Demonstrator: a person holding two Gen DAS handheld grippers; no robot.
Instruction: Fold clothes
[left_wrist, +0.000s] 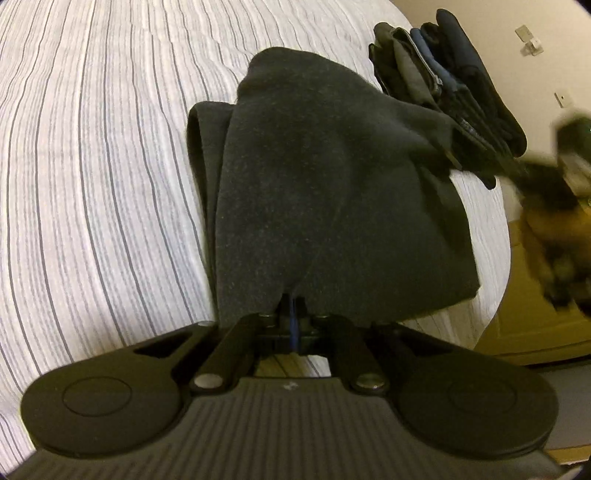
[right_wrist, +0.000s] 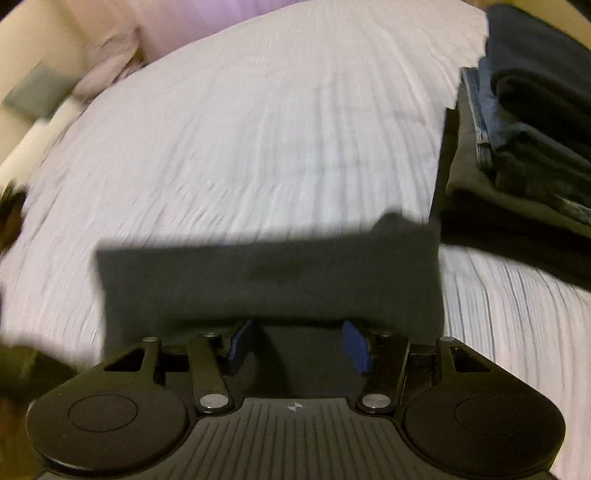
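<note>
The garment (left_wrist: 325, 177) is charcoal, the bedsheet (left_wrist: 92, 147) white with thin grey-blue stripes, the stack (right_wrist: 524, 140) black and denim blue, the pads (right_wrist: 356, 345) blue.

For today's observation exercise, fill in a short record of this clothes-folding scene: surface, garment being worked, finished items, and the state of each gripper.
surface: striped bedsheet
garment in work: dark garment, partly folded, lying on the sheet
finished items: pile of folded clothes, beside the garment at the bed's edge
left gripper: shut, pinching the near edge of the dark garment
right gripper: open, blue pads apart over the garment, not pressing it
image quality: right wrist view is motion-blurred
</note>
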